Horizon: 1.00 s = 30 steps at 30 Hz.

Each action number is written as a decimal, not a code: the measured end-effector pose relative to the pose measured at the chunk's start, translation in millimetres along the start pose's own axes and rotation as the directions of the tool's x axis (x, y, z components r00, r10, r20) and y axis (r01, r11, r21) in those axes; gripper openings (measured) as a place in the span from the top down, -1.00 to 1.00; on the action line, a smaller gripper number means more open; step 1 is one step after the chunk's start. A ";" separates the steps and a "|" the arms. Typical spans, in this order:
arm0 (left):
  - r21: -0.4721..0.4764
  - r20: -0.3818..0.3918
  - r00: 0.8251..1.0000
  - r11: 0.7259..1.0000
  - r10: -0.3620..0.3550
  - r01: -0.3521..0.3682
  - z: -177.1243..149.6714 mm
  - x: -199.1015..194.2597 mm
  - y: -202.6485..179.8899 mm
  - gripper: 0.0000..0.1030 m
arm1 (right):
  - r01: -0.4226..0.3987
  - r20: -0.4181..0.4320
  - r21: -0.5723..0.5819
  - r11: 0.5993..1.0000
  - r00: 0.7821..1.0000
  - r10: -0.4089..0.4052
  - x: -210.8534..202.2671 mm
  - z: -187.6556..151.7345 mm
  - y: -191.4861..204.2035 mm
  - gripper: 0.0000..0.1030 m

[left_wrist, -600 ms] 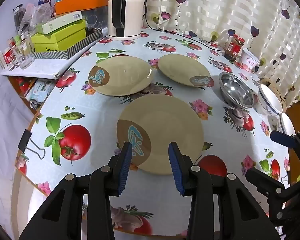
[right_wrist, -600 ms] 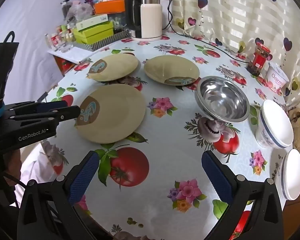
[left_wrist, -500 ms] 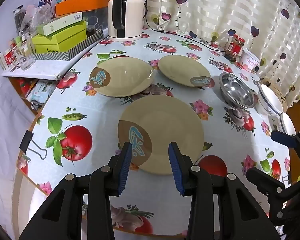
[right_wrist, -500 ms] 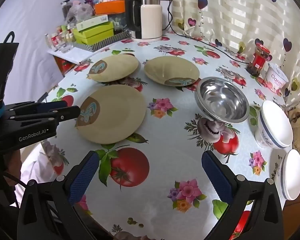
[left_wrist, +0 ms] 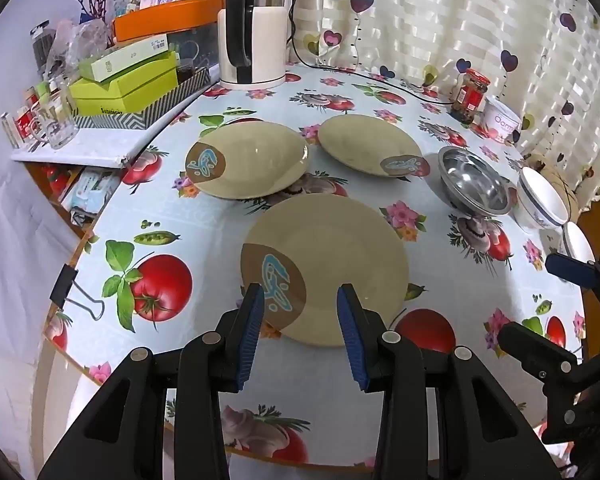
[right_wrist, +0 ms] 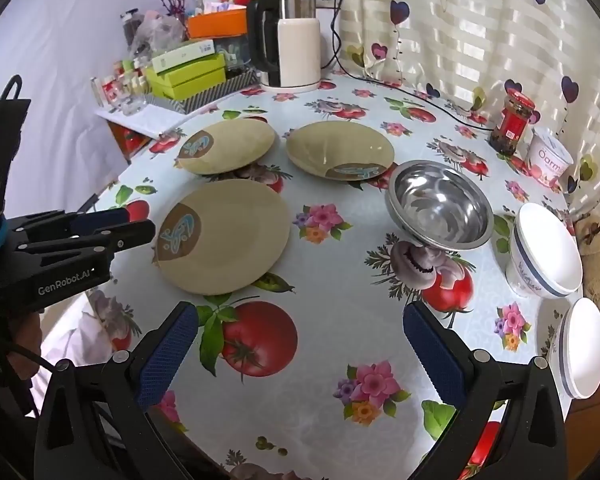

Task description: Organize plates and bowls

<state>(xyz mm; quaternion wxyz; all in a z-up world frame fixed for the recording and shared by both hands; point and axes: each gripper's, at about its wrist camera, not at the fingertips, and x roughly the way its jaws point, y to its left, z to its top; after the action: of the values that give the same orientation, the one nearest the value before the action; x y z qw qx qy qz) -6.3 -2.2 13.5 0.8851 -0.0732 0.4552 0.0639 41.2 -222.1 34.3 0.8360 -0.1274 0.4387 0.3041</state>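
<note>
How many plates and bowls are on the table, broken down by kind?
Beige plates: 3, the near one, the far left one and the far right one.
Steel bowl: 1.
White bowls: 2, one upright, one at the table edge.
Total: 6.

Round table [right_wrist: 320, 360] w/ fruit-print cloth: 3 tan plates [right_wrist: 224, 236] toward left edge, steel bowl [right_wrist: 440, 204] mid-right, 2 white bowls [right_wrist: 548, 252] at right edge, kettle [right_wrist: 288, 40] at far edge.
</note>
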 end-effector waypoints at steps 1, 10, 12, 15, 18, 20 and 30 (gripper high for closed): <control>0.002 0.000 1.000 1.000 0.003 -0.003 0.3 0.0 -0.7 0.24 | 0.000 0.000 0.000 1.000 1.000 0.000 0.0 0.4 0.0 -1.00; -0.015 0.007 1.000 1.000 -0.005 0.005 -1.4 0.4 -1.7 0.24 | 0.002 0.002 0.000 1.000 1.000 -0.002 0.3 1.2 0.3 -1.00; -0.019 0.010 1.000 1.000 -0.005 0.005 -1.6 0.5 -1.0 0.24 | 0.004 0.008 0.008 1.000 1.000 -0.004 -0.1 1.4 -1.3 -1.00; -0.021 0.012 1.000 1.000 -0.002 0.002 -1.3 0.9 -0.8 0.24 | 0.014 0.017 0.020 1.000 1.000 -0.014 -1.6 2.0 -4.5 -1.00; -0.019 0.017 1.000 1.000 0.002 -0.001 -1.2 1.0 -1.4 0.24 | 0.008 0.017 0.030 1.000 1.000 -0.009 -1.5 2.6 -6.9 -1.00; -0.020 0.018 1.000 1.000 0.000 0.000 -1.3 1.1 -0.7 0.24 | 0.007 0.013 0.031 1.000 1.000 -0.008 -0.6 2.1 -6.5 -1.00; -0.017 0.011 1.000 1.000 -0.002 0.002 -1.4 3.7 -1.7 0.24 | -0.014 0.012 0.022 1.000 1.000 0.014 3.1 0.7 -5.2 -1.00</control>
<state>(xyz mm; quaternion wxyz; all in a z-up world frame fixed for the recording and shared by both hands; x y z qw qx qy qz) -5.0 -3.9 9.8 0.8870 -0.0807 0.4496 0.0673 46.2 -224.6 31.9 0.8376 -0.1132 0.4381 0.3059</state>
